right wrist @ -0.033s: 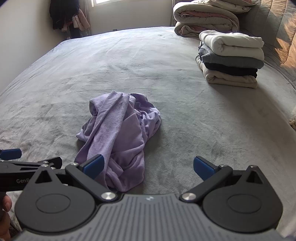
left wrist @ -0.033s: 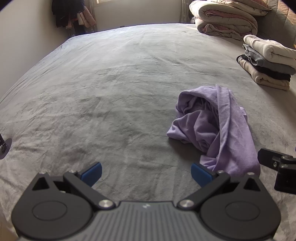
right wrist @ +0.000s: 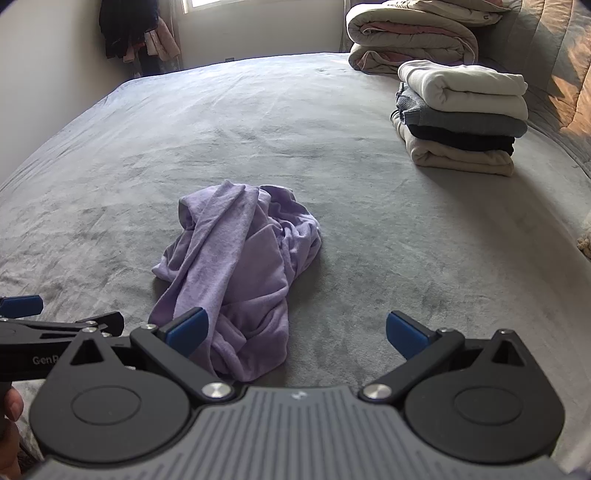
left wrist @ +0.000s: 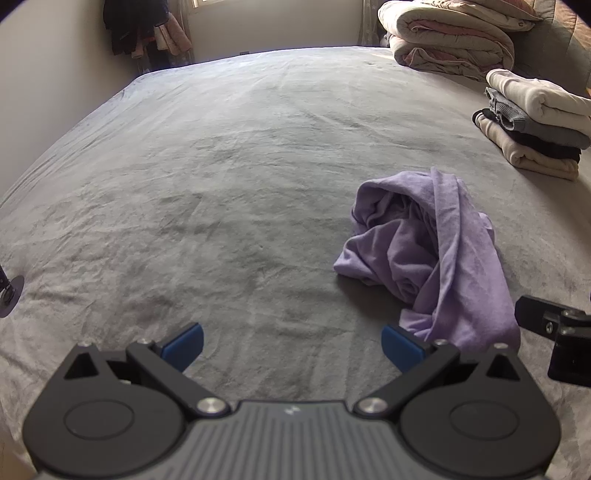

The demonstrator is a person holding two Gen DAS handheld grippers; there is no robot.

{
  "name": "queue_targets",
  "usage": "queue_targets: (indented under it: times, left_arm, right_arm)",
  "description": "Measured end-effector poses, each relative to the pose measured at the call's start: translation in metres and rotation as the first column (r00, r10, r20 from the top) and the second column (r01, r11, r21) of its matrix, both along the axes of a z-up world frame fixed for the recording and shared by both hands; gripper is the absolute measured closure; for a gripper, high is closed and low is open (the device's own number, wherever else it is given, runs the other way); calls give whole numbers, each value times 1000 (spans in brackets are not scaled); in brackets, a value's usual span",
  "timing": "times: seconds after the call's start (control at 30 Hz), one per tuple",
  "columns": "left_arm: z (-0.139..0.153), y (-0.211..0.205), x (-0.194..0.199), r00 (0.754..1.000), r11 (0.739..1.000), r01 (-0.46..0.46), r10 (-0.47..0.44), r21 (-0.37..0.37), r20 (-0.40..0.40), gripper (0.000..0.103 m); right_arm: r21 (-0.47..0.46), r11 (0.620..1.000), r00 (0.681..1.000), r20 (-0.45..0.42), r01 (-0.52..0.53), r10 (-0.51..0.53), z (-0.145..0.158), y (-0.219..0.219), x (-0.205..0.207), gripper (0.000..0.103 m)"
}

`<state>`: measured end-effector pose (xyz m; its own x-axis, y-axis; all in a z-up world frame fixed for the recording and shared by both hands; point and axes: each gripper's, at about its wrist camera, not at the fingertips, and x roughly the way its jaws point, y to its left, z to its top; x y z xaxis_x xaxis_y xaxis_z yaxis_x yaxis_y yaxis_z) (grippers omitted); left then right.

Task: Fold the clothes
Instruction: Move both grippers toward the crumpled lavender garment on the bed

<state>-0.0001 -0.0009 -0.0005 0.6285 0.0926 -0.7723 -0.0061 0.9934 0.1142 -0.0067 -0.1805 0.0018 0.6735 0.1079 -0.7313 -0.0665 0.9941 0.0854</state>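
A crumpled lilac garment point(left wrist: 436, 251) lies in a heap on the grey bed cover point(left wrist: 221, 166). My left gripper point(left wrist: 291, 343) hovers over bare cover to the left of the heap, open wide, with its right blue pad close to the garment's near edge. In the right wrist view the same garment point(right wrist: 236, 280) lies ahead and to the left. My right gripper point(right wrist: 297, 332) is open, its left pad in front of the garment's near end, and nothing is held. The left gripper's fingers point(right wrist: 55, 325) show at that view's left edge.
A stack of folded clothes point(right wrist: 461, 118) sits at the back right of the bed, with rolled bedding point(right wrist: 410, 37) behind it. Dark clothes hang in the far left corner point(left wrist: 144, 29). A person's hand point(right wrist: 9, 424) shows at the lower left.
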Motion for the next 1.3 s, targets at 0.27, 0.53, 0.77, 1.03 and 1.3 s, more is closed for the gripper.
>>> queue_targets:
  times: [0.27, 0.53, 0.77, 1.03, 1.3]
  left_arm:
    - [0, 3, 1, 1000, 1000, -6, 6, -4, -7, 0]
    - [-3, 5, 3, 1000, 1000, -11, 11, -6, -13, 0]
    - [-3, 6, 3, 1000, 1000, -13, 13, -7, -15, 0]
    - [-3, 6, 3, 1000, 1000, -11, 11, -6, -13, 0]
    - [-3, 6, 4, 1000, 1000, -9, 9, -7, -16, 0]
  right_arm:
    - [0, 1000, 1000, 5, 0, 0, -2, 0, -1, 0]
    - [-4, 1000, 1000, -8, 3, -3, -1, -1, 2, 0]
    - [1, 1000, 1000, -14, 1, -1, -2, -1, 3, 0]
    - [-1, 1000, 1000, -18, -1, 0, -3, -1, 3, 0]
    - [-9, 1000, 1000, -24, -4, 4, -5, 1, 3, 0]
